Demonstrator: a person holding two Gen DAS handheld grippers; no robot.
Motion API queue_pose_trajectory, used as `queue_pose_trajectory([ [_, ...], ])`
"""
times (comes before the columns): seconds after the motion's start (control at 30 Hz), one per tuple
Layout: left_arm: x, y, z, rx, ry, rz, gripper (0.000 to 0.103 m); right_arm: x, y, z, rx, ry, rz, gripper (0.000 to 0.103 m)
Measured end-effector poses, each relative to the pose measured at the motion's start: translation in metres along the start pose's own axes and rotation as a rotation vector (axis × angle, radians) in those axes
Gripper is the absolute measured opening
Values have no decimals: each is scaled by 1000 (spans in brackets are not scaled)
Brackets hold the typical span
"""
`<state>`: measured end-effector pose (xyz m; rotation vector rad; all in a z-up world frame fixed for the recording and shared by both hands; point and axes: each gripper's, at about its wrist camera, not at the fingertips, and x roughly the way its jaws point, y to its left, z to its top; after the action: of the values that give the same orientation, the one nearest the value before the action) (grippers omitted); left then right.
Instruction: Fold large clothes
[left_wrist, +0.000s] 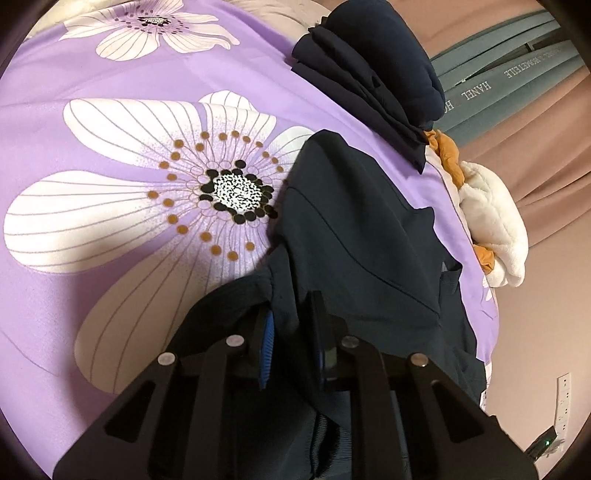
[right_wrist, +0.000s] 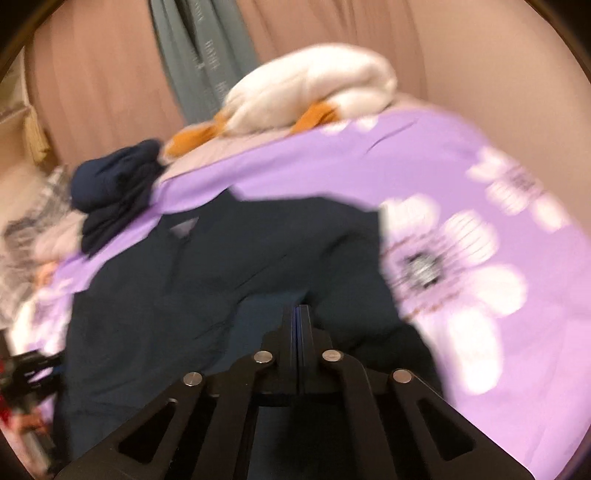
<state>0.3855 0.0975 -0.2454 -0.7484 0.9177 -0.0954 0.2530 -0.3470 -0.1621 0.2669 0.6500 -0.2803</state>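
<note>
A large dark navy garment (left_wrist: 369, 229) lies spread on a purple bedspread with white flowers (left_wrist: 110, 92). My left gripper (left_wrist: 293, 314) is shut on a bunched fold of its near edge, and dark cloth fills the gap between the blue pads (left_wrist: 266, 332). In the blurred right wrist view the same garment (right_wrist: 184, 295) covers the bedspread (right_wrist: 332, 166). My right gripper (right_wrist: 299, 310) has its jaws pressed together at a raised ridge of the cloth, seemingly pinching a thin layer.
A folded navy pile (left_wrist: 369, 74) (right_wrist: 114, 184) sits beyond the garment. A white plush blanket with orange lining (left_wrist: 491, 221) (right_wrist: 314, 92) lies at the bed's far edge. Pink curtains (left_wrist: 535, 147) and a grey-green lettered curtain (left_wrist: 517, 74) (right_wrist: 199, 55) hang behind.
</note>
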Motion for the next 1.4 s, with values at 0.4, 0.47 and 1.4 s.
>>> queue_pose_trajectory([
  [0.4,-1,-1,0,16,16,6,20,12,-44,-8,195,95,213,59],
  [0.47,0,-1,-1,13,15,8,20,13,-34,-4,174,105,226,59],
  [1.4,-35,-13,-5,181,22,78,27,34,-5,4,-31,66,-5,47],
])
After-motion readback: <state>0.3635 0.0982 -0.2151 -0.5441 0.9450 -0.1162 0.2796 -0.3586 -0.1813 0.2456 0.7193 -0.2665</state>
